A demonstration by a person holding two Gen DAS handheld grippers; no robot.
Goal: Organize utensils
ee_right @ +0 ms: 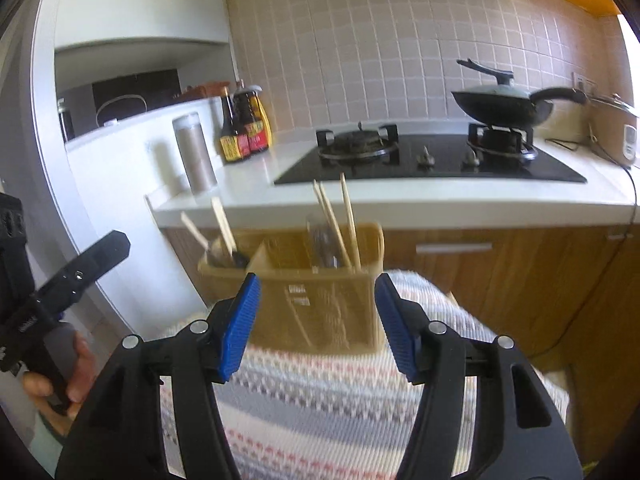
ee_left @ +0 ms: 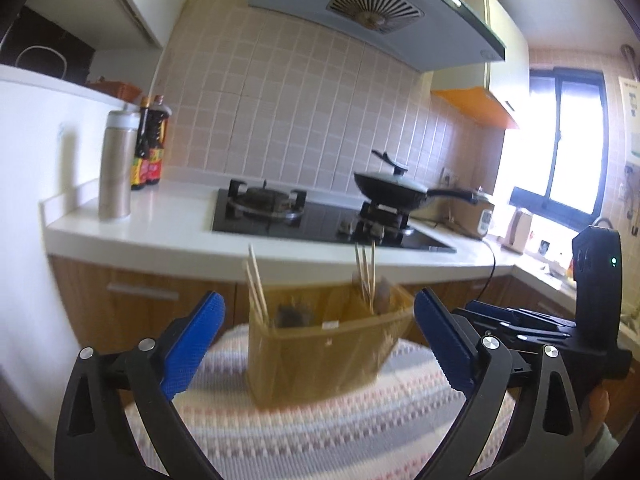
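A tan plastic utensil holder (ee_left: pixel 320 340) stands on a striped cloth (ee_left: pixel 320 432); it also shows in the right wrist view (ee_right: pixel 320 300). Wooden chopsticks (ee_left: pixel 256 284) stick up from its left compartment, and more chopsticks (ee_left: pixel 366 276) from its right. In the right wrist view chopsticks (ee_right: pixel 340 220) and a dark-headed utensil (ee_right: pixel 236 258) stand in it. My left gripper (ee_left: pixel 320 340) is open and empty, its jaws apart on either side of the holder in the image. My right gripper (ee_right: pixel 316 328) is open and empty, just in front of the holder. The right gripper body (ee_left: pixel 560 320) shows at the right of the left wrist view.
Behind is a white counter (ee_left: pixel 160 224) with a black gas hob (ee_left: pixel 320 220), a lidded wok (ee_left: pixel 392 192), a steel flask (ee_left: pixel 116 164) and sauce bottles (ee_left: pixel 152 144). A rice cooker (ee_right: pixel 616 136) stands at the right. Wooden cabinets (ee_right: pixel 500 280) are below the counter.
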